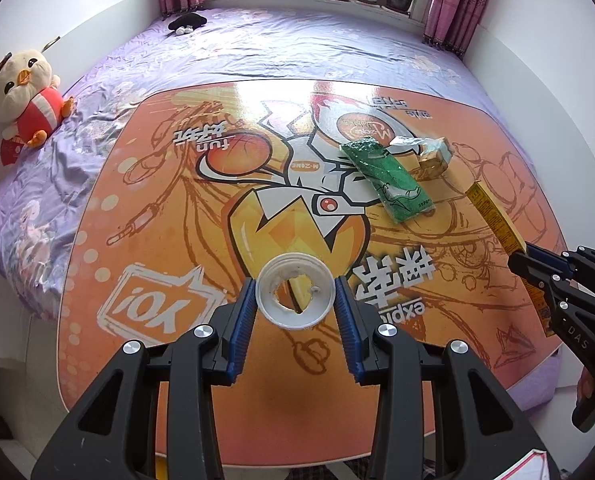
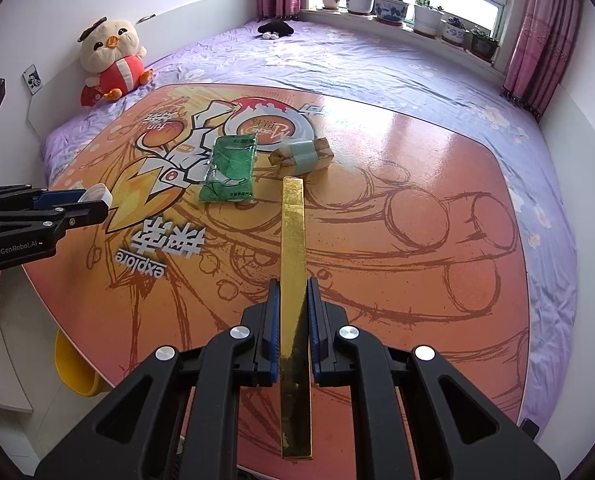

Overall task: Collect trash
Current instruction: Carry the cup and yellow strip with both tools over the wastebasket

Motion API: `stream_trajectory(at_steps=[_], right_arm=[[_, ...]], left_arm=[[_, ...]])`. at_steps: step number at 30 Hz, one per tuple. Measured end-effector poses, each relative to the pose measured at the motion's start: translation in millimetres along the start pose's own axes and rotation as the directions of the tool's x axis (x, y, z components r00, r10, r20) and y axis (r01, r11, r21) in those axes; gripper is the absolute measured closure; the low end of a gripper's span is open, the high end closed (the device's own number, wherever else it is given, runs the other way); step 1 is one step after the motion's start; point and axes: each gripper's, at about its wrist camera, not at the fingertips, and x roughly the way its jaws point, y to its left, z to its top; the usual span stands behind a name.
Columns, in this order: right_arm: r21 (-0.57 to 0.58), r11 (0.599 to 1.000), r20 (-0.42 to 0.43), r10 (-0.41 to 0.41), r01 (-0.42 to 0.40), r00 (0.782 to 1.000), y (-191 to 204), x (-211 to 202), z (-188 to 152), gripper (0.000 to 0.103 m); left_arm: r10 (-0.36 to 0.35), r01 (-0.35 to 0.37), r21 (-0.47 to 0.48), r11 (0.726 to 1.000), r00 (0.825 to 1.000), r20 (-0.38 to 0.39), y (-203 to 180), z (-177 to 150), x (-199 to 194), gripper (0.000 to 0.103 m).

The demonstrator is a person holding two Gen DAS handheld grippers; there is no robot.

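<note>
Counting the trash, four pieces are seen: one white plastic cup (image 1: 295, 298), one flat gold box (image 2: 295, 300), one green packet (image 1: 389, 176) and one taped bundle (image 2: 302, 155).

The cup is gripped between the fingers of the left gripper (image 1: 296, 300), which are closed against its sides; its torn base is turned toward the camera, so its axis runs along the fingers.

The gold box is clamped on its narrow faces by the right gripper (image 2: 293, 312), whose fingers are nearly together. Its long axis runs straight ahead along the fingers, one end projecting well beyond the fingertips toward the bundle, the other end reaching back under the camera.

The green packet lies flat on the orange printed desk (image 2: 417, 184), ahead and left of the right fingers, its long axis roughly parallel to the box. The bundle lies just beyond the box's far end, set crosswise.

One plush chick (image 2: 111, 60) sits on the purple bed (image 2: 377, 64), far left.
</note>
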Motion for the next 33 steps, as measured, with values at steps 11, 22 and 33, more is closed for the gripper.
stream_trajectory(at_steps=[11, 22, 33], right_arm=[[-0.070, 0.995, 0.020, 0.068, -0.066, 0.998, 40.8, -12.3, 8.4, 0.090], [-0.214, 0.960, 0.037, 0.194, -0.182, 0.980, 98.7, -29.1, 22.7, 0.090], [-0.403, 0.854, -0.037, 0.343, -0.328, 0.939, 195.0, -32.0, 18.5, 0.090]], left_arm=[[0.043, -0.041, -0.076, 0.996, 0.999, 0.022, 39.3, -25.2, -28.9, 0.064], [0.074, -0.067, -0.144, 0.987, 0.996, 0.045, 74.6, -51.8, -51.9, 0.064], [0.155, -0.141, -0.252, 0.957, 0.987, 0.035, 130.4, -106.8, -81.8, 0.064]])
